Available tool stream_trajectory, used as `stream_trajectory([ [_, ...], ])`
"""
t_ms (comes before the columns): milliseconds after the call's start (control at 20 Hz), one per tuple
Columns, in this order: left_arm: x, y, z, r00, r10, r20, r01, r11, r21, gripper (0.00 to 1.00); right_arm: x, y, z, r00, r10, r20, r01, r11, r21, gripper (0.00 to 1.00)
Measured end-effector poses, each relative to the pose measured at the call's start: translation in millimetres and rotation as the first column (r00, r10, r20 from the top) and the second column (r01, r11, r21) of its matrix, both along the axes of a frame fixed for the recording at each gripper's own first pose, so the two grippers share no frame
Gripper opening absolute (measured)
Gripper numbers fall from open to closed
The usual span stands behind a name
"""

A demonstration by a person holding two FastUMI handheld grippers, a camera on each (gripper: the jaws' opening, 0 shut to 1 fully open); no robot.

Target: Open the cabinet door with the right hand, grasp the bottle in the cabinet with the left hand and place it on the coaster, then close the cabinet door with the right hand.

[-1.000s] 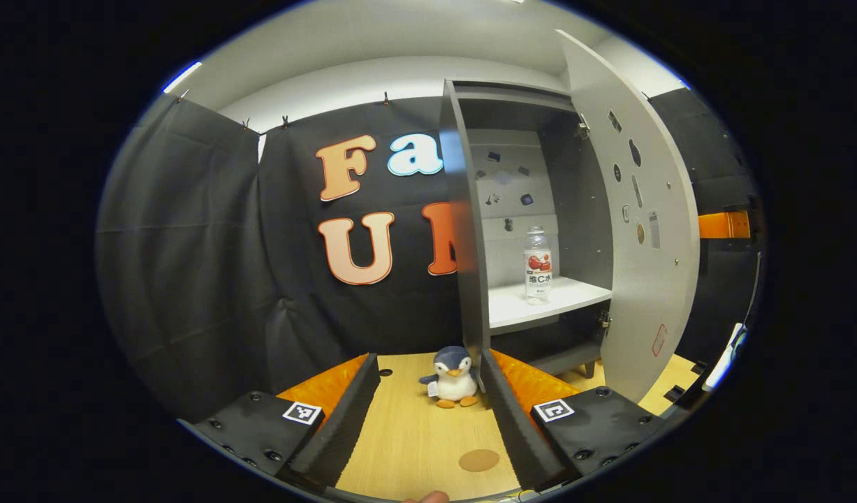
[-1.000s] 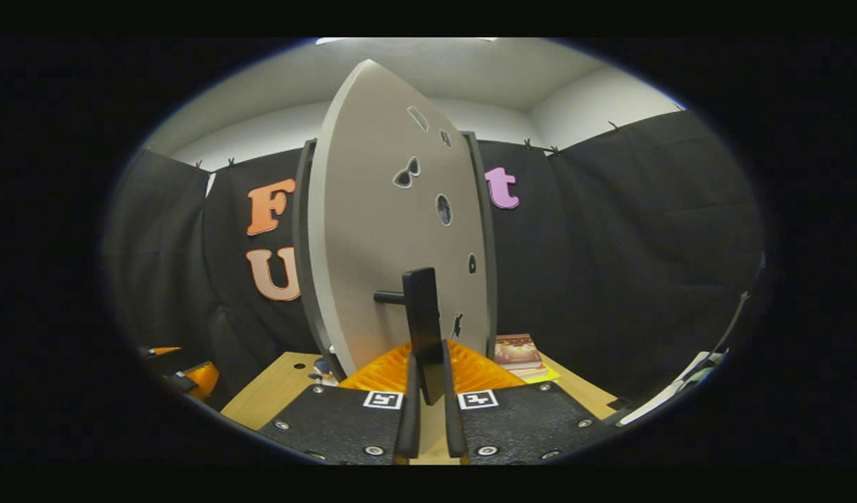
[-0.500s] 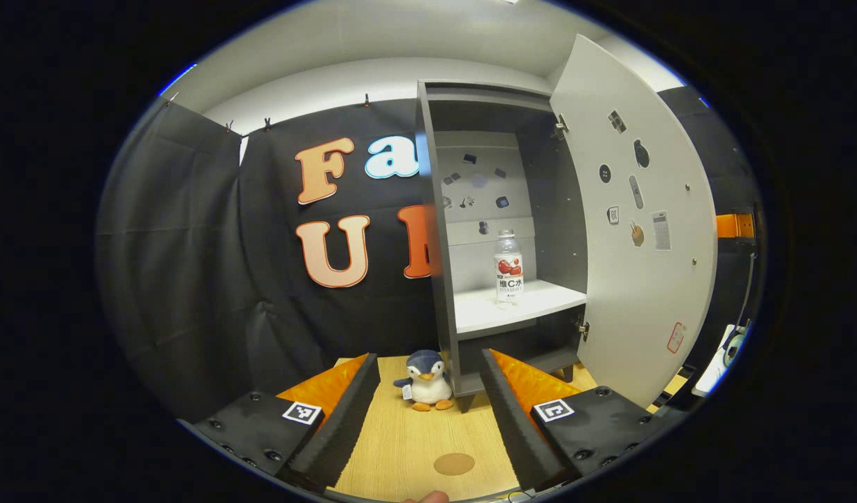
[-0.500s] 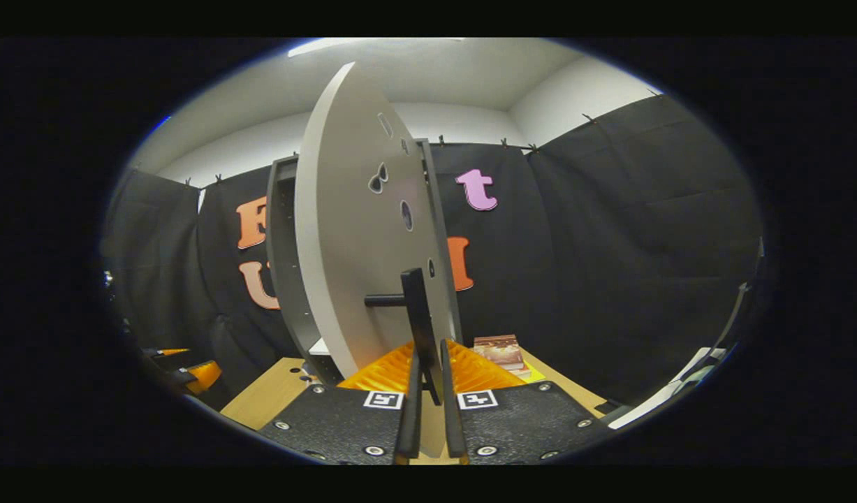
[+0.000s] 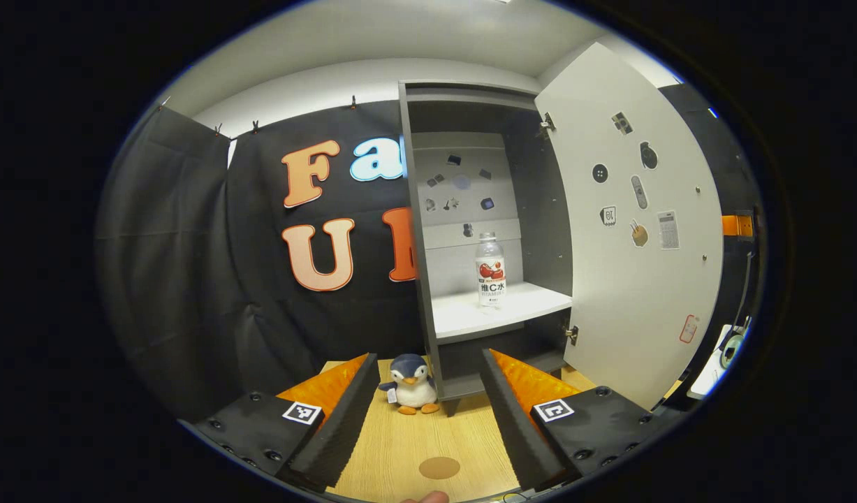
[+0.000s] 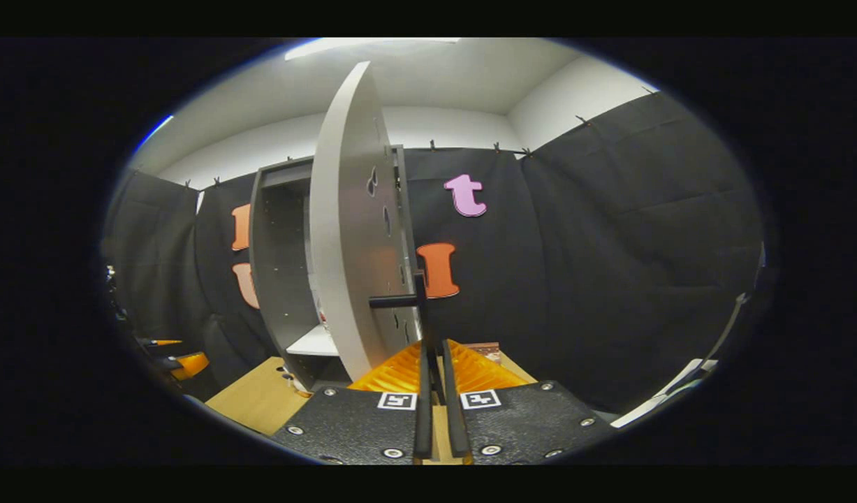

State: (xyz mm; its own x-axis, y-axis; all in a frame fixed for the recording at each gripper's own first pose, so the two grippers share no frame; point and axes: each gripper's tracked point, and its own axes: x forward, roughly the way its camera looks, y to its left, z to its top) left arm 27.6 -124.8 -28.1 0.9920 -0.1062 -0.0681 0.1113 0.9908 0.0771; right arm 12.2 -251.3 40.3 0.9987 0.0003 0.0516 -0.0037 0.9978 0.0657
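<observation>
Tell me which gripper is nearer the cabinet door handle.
Right. The right gripper is shut on the door handle; the left gripper hangs open above the table, facing the bottle.

walls: black cloth (image 5: 191,279) under white wall (image 6: 575,91) | ceiling: white (image 5: 400,35) | table: light wood (image 5: 414,440)

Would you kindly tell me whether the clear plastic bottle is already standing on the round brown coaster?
No, the clear plastic bottle stands upright on the white cabinet shelf, while the round brown coaster lies bare on the wooden table.

Cabinet (image 5: 418,230) front open w/ door (image 5: 638,230) swung wide right; penguin toy (image 5: 408,383) just beside cabinet's left base.
</observation>
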Motion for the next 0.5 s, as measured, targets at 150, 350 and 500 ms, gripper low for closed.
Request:
stream_trajectory([
  [150, 2.5, -5.4, -2.2, 1.0, -0.001, -0.01, 0.001, 1.0, 0.0, 0.95, 2.2, -9.0, 0.9, 0.999, 0.042, 0.006, -0.042, 0.999, 0.022, 0.12],
  [350, 6.6, -12.1, -2.1, 1.0, -0.004, -0.011, 0.004, 1.0, 0.004, 0.94, 4.3, -22.4, 0.7, 0.998, 0.066, -0.001, -0.066, 0.998, 0.024, 0.13],
  [500, 5.8, -17.1, -0.4, 1.0, -0.006, -0.01, 0.006, 1.0, 0.008, 0.94, 5.9, -37.6, 0.6, 0.998, 0.064, -0.009, -0.064, 0.997, 0.035, 0.26],
])
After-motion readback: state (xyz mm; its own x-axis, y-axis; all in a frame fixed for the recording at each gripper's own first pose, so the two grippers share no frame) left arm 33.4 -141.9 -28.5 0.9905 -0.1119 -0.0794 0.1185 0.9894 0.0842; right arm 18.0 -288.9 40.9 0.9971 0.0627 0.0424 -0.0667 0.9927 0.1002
